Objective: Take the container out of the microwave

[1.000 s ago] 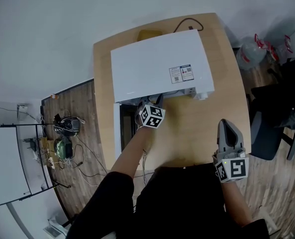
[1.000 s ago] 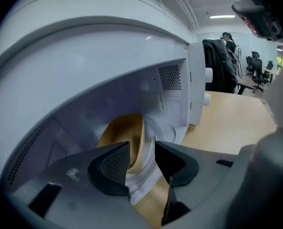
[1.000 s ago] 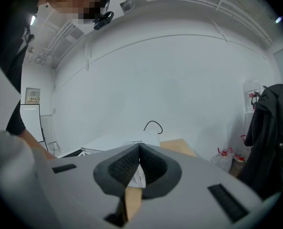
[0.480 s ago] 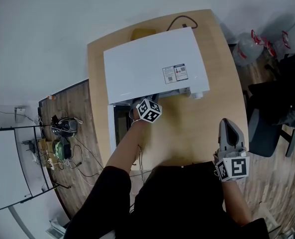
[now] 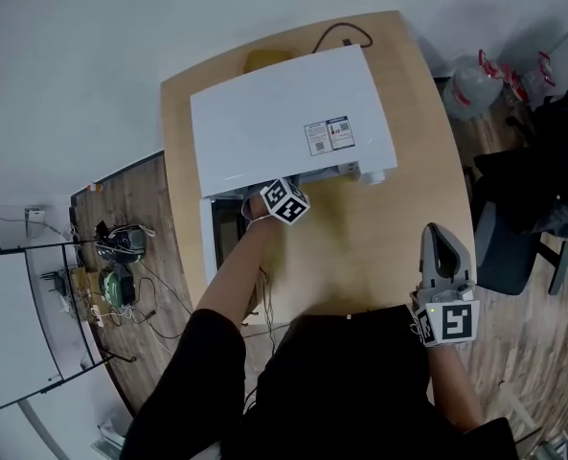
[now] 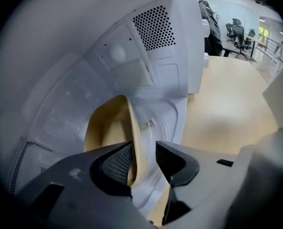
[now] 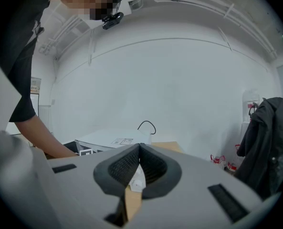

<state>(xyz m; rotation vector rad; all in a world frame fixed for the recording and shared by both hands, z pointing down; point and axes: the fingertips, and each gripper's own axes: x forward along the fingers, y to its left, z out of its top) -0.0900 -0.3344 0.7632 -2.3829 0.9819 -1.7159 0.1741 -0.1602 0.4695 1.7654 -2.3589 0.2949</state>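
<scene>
Edgewise, container (image 6: 104, 128) wall between left gripper (image 6: 143, 151) fingers (image 6: 116, 163) (mouth leftward)

Microwave (image 5: 284, 113) on table (image 5: 360, 247), container (image 6: 108, 128) inside it, its rim within the left tool (image 6: 143, 160)

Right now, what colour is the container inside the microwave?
The container is tan; left gripper view.

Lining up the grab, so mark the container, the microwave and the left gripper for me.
container (image 6: 105, 128): left gripper view, its tan inner wall.
microwave (image 5: 284, 113): head view, its white top panel.
left gripper (image 6: 143, 152): left gripper view, midway between its fingertips.
</scene>
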